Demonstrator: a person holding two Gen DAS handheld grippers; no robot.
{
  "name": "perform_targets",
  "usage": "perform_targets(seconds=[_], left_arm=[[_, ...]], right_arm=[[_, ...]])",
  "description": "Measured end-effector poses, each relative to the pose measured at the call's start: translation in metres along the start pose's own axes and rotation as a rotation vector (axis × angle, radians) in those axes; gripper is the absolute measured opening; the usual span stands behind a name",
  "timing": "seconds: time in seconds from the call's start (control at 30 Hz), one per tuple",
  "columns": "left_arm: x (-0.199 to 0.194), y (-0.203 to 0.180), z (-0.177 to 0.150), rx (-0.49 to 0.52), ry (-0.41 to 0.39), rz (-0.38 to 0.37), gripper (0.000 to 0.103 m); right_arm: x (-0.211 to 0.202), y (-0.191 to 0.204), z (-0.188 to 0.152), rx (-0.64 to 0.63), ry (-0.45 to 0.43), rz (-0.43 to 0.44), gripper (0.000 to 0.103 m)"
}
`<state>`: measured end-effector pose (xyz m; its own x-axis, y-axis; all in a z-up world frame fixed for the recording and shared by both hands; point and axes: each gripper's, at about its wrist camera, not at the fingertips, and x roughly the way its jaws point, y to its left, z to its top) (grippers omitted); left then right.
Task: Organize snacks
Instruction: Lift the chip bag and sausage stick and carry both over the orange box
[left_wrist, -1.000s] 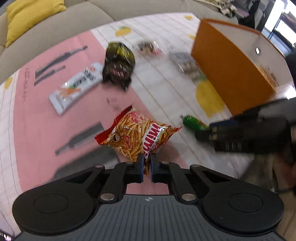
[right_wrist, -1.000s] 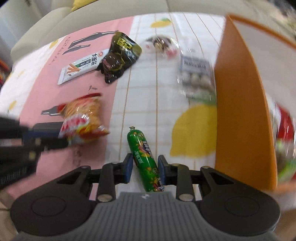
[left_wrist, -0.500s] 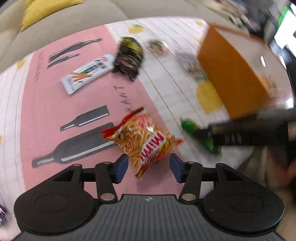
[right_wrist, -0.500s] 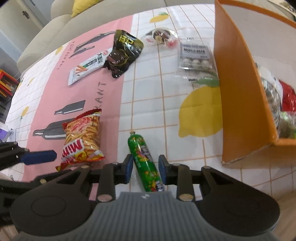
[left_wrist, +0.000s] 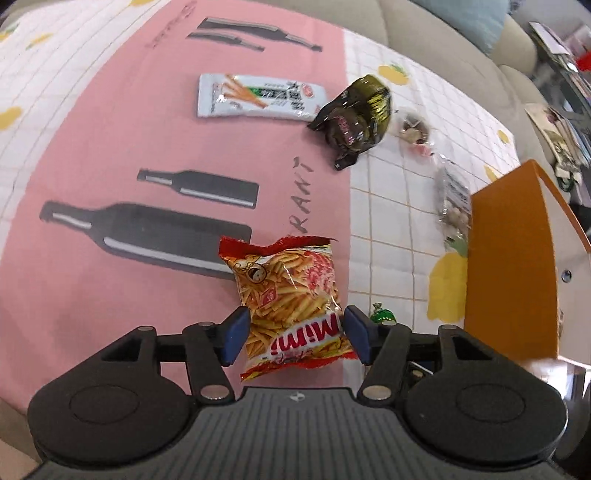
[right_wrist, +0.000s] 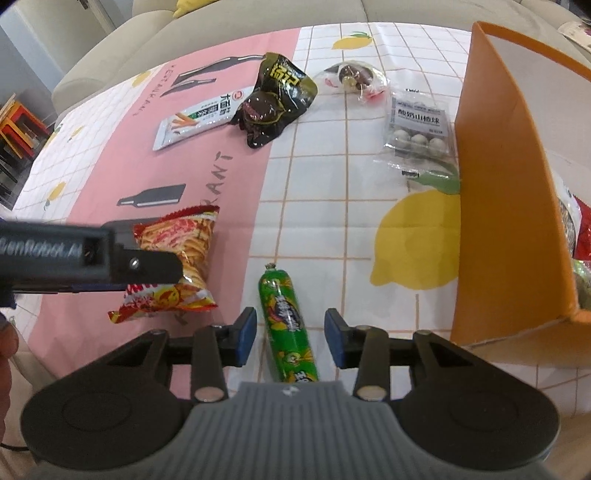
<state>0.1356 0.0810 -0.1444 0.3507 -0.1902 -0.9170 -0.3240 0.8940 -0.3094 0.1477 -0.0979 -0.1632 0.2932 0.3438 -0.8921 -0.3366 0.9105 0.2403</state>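
Bench: glossy pink-and-white grid cloth, beige sofa behind. Left tool spread wide astride crinkly red-orange foil crisp bag; right tool likewise around smooth green sausage tube, near orange cardboard box.

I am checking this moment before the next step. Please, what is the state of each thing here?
Left gripper: open, fingers either side of the Mimi chips bag.
Mimi chips bag: sealed, lying flat.
Right gripper: open, straddling the green sausage.
Green sausage: sealed, lying flat.
Orange box: open, some snacks inside.
Black snack bag: lying crumpled.
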Motion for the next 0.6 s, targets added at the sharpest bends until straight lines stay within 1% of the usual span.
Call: perform_targets(seconds=[0.13,0.2,0.23,0.37,0.43,0.47,0.5,0.53,0.57,0.6], left_arm=[[0.005,-0.001,0.000,-0.030,-0.003,0.003,0.072],[0.008,-0.002,0.001,-0.023,-0.009,0.013,0.078],[0.009,-0.002,0.001,-0.021,-0.010,0.020,0.080],[0.013,-0.001,0.002,-0.023,-0.010,0.013,0.081],[0.018,-0.002,0.002,-0.016,0.001,0.015,0.076],[0.020,-0.002,0.001,-0.012,0.005,0.026,0.068],[0.018,-0.004,0.000,0.005,-0.012,0.045,0.063],[0.019,-0.006,-0.001,0.026,-0.015,0.054,0.061],[0.018,-0.006,-0.001,0.035,-0.016,0.050,0.057],[0.018,-0.005,-0.001,0.032,-0.018,0.043,0.056]], right_arm=[[0.002,0.000,-0.001,-0.008,0.000,-0.005,0.039],[0.002,0.001,-0.001,-0.016,-0.002,-0.008,0.039],[0.003,0.002,-0.001,-0.022,-0.003,-0.011,0.039],[0.003,0.004,-0.001,-0.042,-0.011,-0.018,0.039],[0.003,0.005,-0.002,-0.047,-0.014,-0.019,0.039],[0.003,0.005,-0.002,-0.048,-0.016,-0.020,0.039],[0.002,0.005,-0.003,-0.050,-0.018,-0.020,0.039],[0.003,0.005,-0.003,-0.052,-0.020,-0.022,0.038],[0.003,0.005,-0.004,-0.054,-0.022,-0.025,0.035],[0.002,0.005,-0.004,-0.053,-0.025,-0.025,0.032]])
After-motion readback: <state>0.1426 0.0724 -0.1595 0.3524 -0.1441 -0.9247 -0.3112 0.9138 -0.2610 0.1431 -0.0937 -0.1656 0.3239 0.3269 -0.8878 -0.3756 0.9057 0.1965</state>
